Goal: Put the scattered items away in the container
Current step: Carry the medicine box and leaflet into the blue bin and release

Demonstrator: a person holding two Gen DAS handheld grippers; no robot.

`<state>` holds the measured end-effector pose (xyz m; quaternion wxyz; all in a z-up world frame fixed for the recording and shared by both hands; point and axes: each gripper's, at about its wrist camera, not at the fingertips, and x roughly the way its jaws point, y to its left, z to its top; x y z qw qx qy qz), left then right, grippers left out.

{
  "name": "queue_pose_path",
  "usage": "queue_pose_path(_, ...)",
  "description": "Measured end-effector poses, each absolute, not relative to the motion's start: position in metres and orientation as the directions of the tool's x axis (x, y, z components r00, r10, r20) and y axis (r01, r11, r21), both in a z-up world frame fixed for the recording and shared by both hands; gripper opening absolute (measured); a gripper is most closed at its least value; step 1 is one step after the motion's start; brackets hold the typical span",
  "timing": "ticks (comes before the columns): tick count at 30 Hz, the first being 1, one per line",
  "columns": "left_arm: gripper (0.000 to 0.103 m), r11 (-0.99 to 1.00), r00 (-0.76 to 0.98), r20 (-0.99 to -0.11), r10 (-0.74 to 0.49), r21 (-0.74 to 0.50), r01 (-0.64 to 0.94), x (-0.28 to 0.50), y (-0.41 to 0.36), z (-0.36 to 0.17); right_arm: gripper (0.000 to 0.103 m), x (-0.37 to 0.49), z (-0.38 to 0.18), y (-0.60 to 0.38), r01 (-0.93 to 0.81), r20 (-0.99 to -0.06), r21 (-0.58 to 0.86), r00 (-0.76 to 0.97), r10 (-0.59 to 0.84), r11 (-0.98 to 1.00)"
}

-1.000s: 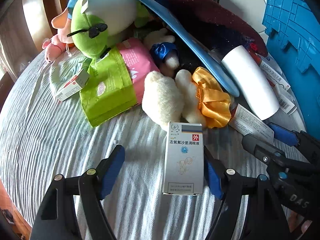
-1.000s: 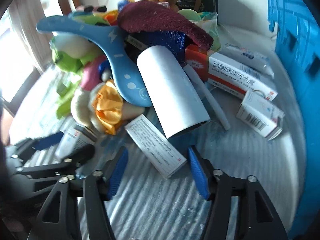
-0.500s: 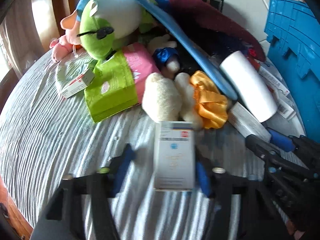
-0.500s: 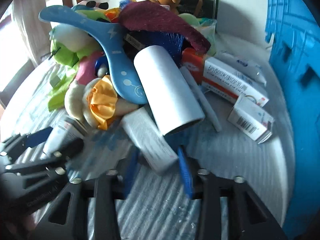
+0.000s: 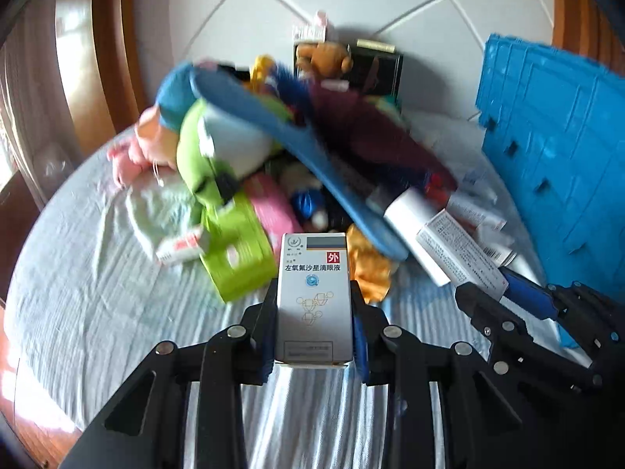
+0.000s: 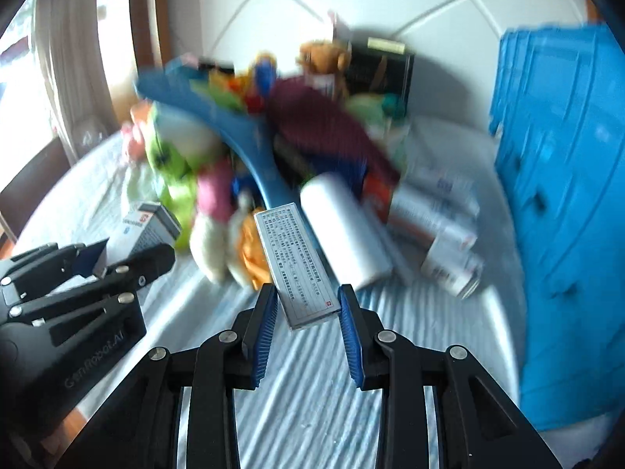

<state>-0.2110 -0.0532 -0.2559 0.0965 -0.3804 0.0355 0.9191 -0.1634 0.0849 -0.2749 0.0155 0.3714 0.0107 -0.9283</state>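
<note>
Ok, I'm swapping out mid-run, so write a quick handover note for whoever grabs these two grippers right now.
Left gripper: shut on the eye-drop box, held above the bed.
Right gripper: shut on the long white medicine box, also held above the bed.
Blue crate: stands on the right; its inside is not visible.
Done: two boxes picked.
Left: drop both in the crate, then clear the pile: lint roller, plush toys, blue shoehorn, other medicine boxes.

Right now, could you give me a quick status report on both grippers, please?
Left gripper shut on eye-drop box. Right gripper shut on long printed box. Blue crate at right. Nothing seen between grippers and crate.
</note>
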Motion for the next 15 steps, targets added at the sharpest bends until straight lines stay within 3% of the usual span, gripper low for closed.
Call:
queue_pose_path(8,0.030,-0.969,-0.795,-0.566,0.219,-0.033,-0.244,-0.195,-0.054,-0.157,0.032,-0.125,-0.155,0.080,-0.029,-0.505,-0.059,-0.861,0.055,-0.998)
queue_pose_path(15,0.030,-0.937,-0.841,-0.433,0.324,-0.027,-0.348,-0.179,0.008,-0.073,0.032,-0.091,-0.058,0.123,-0.139,-0.339,-0.129,-0.924,0.175,-0.982)
